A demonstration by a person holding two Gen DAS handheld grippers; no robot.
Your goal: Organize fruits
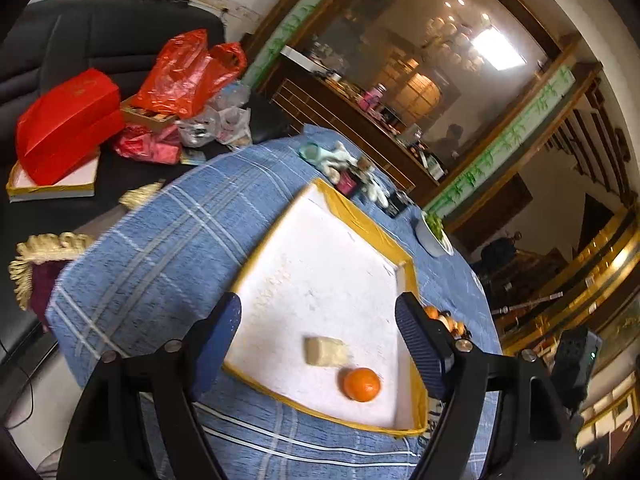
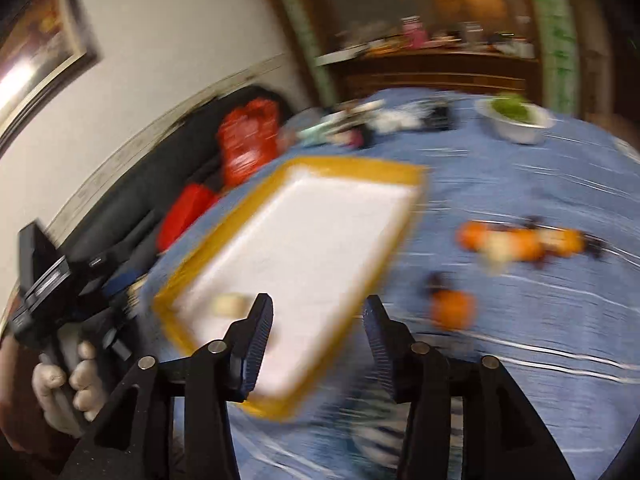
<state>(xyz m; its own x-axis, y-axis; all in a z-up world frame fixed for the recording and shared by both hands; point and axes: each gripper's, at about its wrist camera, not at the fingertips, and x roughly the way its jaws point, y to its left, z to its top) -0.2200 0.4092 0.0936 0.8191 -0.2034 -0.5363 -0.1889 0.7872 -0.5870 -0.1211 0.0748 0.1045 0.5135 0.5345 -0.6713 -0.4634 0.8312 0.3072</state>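
A white tray (image 1: 320,248) with a yellow rim lies on the blue checked tablecloth (image 1: 168,240). In it sit a small orange (image 1: 361,384) and a pale block (image 1: 325,351). My left gripper (image 1: 320,324) hovers over the tray's near end, open, with both below and between its fingers. In the blurred right wrist view my right gripper (image 2: 318,320) is open above the tray's (image 2: 320,232) near corner, holding nothing. The pale block (image 2: 230,304) shows by its left finger. A loose orange (image 2: 454,308) and a cluster of fruit (image 2: 520,244) lie on the cloth to the right.
A bowl of greens (image 2: 516,120) stands at the table's far right, with small clutter (image 1: 352,168) along the back edge. Red bags (image 1: 188,72) and a red box (image 1: 68,120) lie on the dark sofa behind. A gloved hand (image 2: 68,384) shows at the left.
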